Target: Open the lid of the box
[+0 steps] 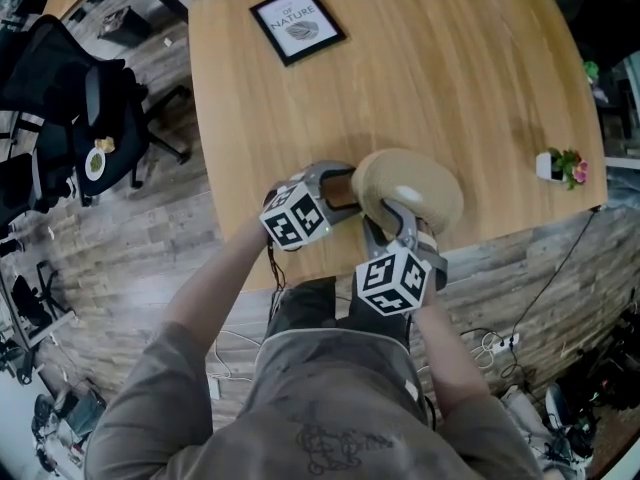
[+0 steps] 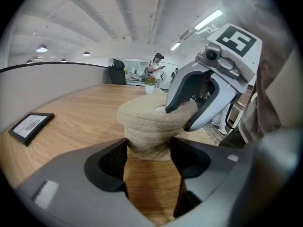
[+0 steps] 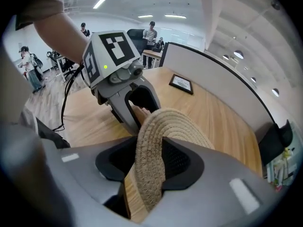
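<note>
1. Located round woven rope box (image 1: 428,190) at the near edge of the wooden worktop (image 1: 450,78), straight in front of the person and between both grippers.
2. Noted lid (image 2: 142,115) sitting on top of the body, wider than it and overhanging its wall. Pale patch at the lid's centre.
3. Found left gripper (image 2: 149,148) coming in low from the person's left. Jaws fairly wide, with the box's lower body between them and both pads touching the woven wall, so holding the box by its body.
4. Found right gripper (image 3: 150,162) reaching in from the near side. Jaws narrower, clamped on the lid's thick rope rim, which fills the gap between the pads.
5. Confirmed in left gripper view: one finger of the right gripper over the lid's top near the pale patch, the other at the lid's outer edge.
6. Logged on the same worktop a framed print (image 1: 297,24) at the far side and a small potted plant (image 1: 562,165) at the right edge, both well apart from the box.
7. Logged office chair (image 1: 95,118) on the plank floor (image 1: 130,268) left of the worktop.
</note>
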Demonstrator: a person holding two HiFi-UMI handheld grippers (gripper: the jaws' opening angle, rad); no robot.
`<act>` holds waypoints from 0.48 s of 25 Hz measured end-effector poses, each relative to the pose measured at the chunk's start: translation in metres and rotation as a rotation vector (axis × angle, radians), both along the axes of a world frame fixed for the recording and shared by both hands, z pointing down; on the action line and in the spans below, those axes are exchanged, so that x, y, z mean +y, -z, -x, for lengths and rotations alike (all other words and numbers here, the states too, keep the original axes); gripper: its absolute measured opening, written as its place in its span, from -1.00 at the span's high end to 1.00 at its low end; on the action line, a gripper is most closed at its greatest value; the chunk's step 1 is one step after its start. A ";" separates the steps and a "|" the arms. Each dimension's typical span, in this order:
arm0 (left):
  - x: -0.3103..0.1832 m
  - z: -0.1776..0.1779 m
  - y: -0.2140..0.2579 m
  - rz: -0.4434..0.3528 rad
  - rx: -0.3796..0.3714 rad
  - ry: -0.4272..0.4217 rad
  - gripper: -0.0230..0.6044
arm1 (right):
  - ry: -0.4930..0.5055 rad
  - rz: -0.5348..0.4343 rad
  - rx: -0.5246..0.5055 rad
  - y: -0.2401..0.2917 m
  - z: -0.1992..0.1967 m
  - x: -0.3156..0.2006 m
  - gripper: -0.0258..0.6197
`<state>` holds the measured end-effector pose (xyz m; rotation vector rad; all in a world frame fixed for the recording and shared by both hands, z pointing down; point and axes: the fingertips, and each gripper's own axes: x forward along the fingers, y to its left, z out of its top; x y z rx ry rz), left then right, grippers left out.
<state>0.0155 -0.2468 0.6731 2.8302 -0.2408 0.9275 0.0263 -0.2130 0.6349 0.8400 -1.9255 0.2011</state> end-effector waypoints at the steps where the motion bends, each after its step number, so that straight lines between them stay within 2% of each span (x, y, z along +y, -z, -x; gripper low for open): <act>1: 0.000 0.000 0.000 -0.002 0.001 0.003 0.02 | 0.002 -0.001 -0.011 0.001 0.000 0.000 0.41; 4: 0.001 -0.001 -0.001 -0.003 0.006 0.003 0.03 | -0.015 -0.016 -0.079 0.012 -0.002 0.002 0.49; 7: 0.001 0.001 -0.001 -0.005 0.010 0.008 0.04 | -0.054 -0.064 -0.223 0.045 -0.008 -0.008 0.60; 12: 0.000 0.001 -0.001 -0.004 -0.003 0.015 0.04 | -0.219 -0.138 -0.440 0.100 -0.042 -0.029 0.64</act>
